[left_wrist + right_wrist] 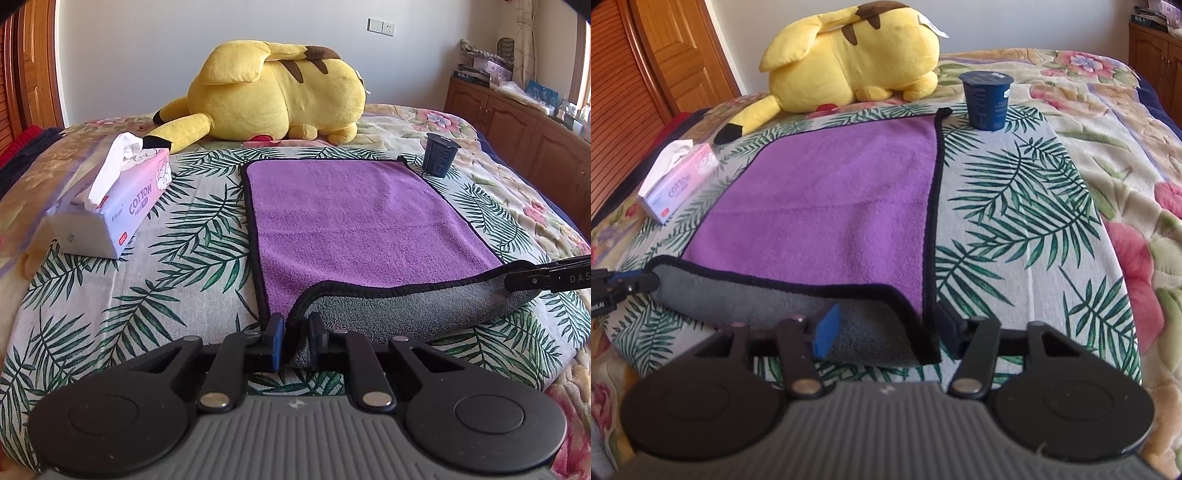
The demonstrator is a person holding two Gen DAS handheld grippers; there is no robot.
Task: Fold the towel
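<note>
Left gripper [295, 341] clamped on towel [354, 214] near-left corner. Right gripper [886, 328] jaws half-wide astride near-right corner, pads not pressing.

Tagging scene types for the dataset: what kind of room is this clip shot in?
Most likely a home bedroom. The towel lies on a bed with a floral quilt, a yellow plush toy sits near the far wall, and wooden cabinets run along the side, with a tissue pack on the bed too.

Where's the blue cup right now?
The blue cup stands upright on the bed, just beyond the towel's far right corner, right of the yellow plush.
</note>
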